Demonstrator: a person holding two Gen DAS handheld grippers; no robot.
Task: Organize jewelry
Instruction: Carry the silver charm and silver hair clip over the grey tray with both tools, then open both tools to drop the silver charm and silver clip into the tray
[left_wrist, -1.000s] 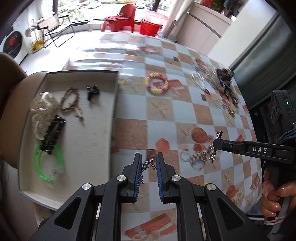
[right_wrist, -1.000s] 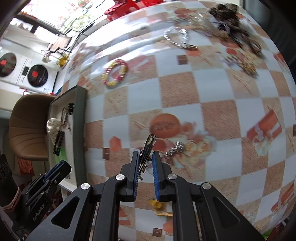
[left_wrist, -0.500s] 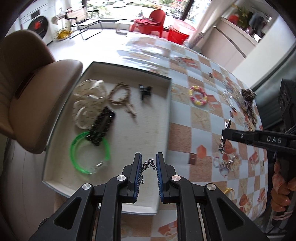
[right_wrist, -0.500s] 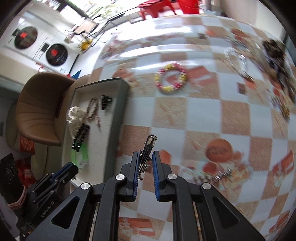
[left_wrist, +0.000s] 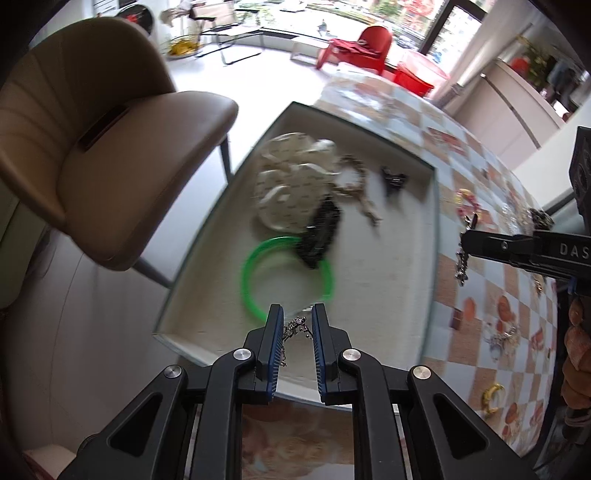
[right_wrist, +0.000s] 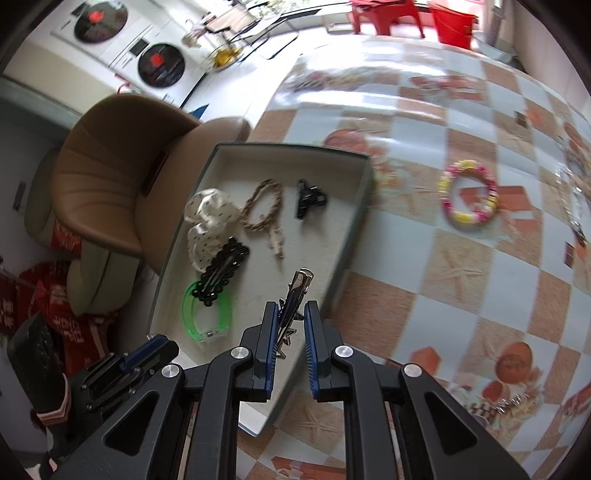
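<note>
So over on the left there's a tan padded chair (left_wrist: 110, 155) pulled up by the table, and right next to it the shallow grey tray (right_wrist: 354, 206) sitting at the table's edge. Inside the tray: a white dotted scrunchie (right_wrist: 210, 221), a braided brown bracelet (right_wrist: 264, 206), a little black clip (right_wrist: 310, 197), a black beaded barrette (right_wrist: 223, 271) lying partly over a green bangle (right_wrist: 207, 314).

The left gripper (left_wrist: 297, 330) hangs just over the near edge of the tray, close to the green bangle. Its jaws are nearly closed, with a thin gap, and a small silvery chain (left_wrist: 293, 328) is pinched between the blue pads, a bit of it dangling down along the left pad.

The right gripper (right_wrist: 290, 325) is over the tray's near right part, beside the rim. Same deal, jaws almost together and clamped on a metal hair clip (right_wrist: 295, 295), which sticks out past the fingertips, pointing toward the middle of the tray. From the left camera you can see sparkly bits hanging off it.

Further right, out on the checkered tablecloth (right_wrist: 461, 280), there's a pink and yellow bead bracelet (right_wrist: 467, 195) well apart from the tray, and more jewelry blurred at the far right edge.
</note>
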